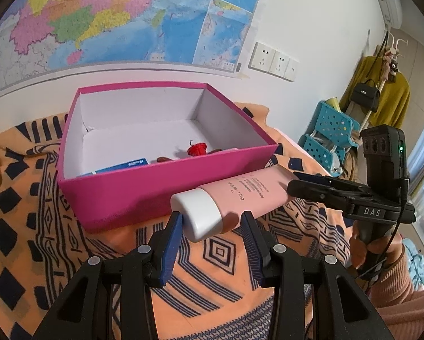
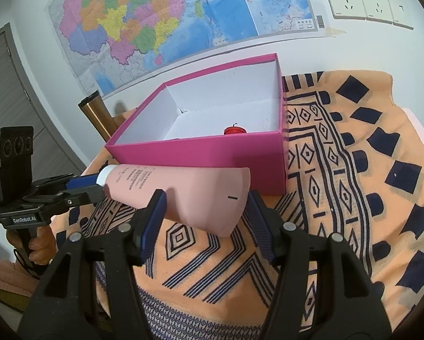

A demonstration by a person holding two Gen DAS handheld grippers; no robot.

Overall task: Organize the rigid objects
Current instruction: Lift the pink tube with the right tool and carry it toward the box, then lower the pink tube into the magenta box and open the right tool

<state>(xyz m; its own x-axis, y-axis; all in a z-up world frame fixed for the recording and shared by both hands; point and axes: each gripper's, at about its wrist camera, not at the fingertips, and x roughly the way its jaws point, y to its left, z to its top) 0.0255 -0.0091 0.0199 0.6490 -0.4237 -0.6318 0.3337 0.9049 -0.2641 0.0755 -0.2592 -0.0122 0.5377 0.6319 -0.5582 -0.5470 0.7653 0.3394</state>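
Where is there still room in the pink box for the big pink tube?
The pink box has bare white floor across its back and middle, bordered by the far walls. Its near front edge is crowded: a red cap and a blue packet sit there. The pink tube lies outside, along the box's front wall.

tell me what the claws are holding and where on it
Both hold the pink tube: left claw around its white cap, right claw near its flat crimped end.

Orange patterned cloth [image 1: 104, 243] under open magenta box [image 1: 143, 187]
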